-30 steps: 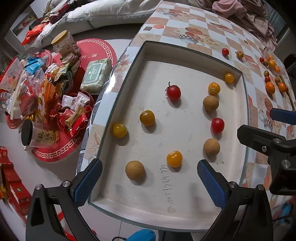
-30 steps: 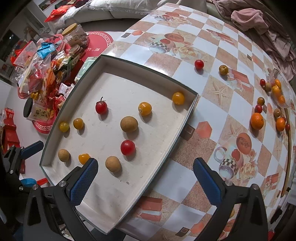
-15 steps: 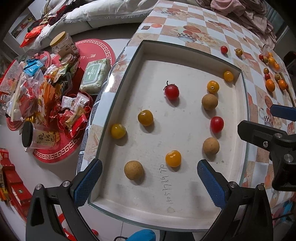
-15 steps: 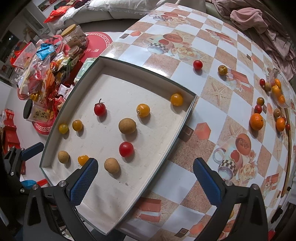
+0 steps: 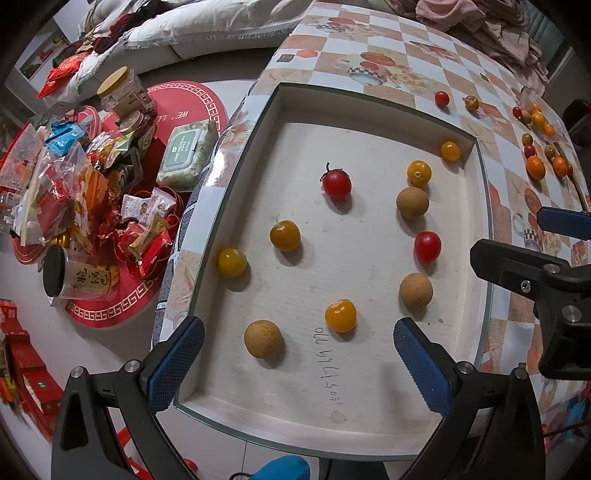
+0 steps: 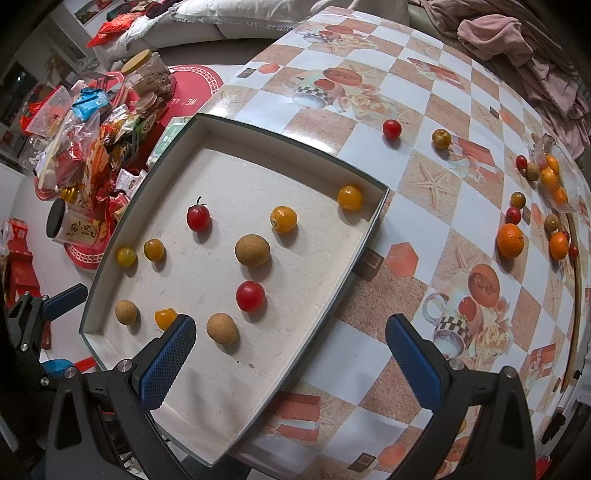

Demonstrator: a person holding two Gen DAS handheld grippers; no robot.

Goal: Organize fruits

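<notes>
A shallow white tray (image 5: pixel 369 417) (image 6: pixel 236 398) lies on the checkered table and holds several small fruits: red tomatoes (image 5: pixel 336 184) (image 6: pixel 250 295), yellow and orange ones (image 5: pixel 340 315) (image 6: pixel 283 218), and brown round fruits (image 5: pixel 263 338) (image 6: pixel 252 250). More fruits lie loose on the table: a red one (image 6: pixel 391 128), a dark yellow one (image 6: pixel 441 139), and a cluster with an orange (image 6: pixel 510 240) at the far right. My left gripper (image 5: pixel 299 363) hovers open over the tray's near end. My right gripper (image 6: pixel 291 360) hovers open over the tray's right rim. Neither holds anything.
A heap of snack packets and jars (image 5: pixel 85 184) sits on a red mat on the floor left of the table. A wipes pack (image 5: pixel 186 153) lies beside it. Pink cloth (image 6: pixel 517 48) is piled at the table's far edge. A sofa cushion (image 5: pixel 207 29) is beyond.
Both grippers have drifted slightly; the tray and fruits sit marginally higher in the views. No fruit has moved, and both grippers stay open.
</notes>
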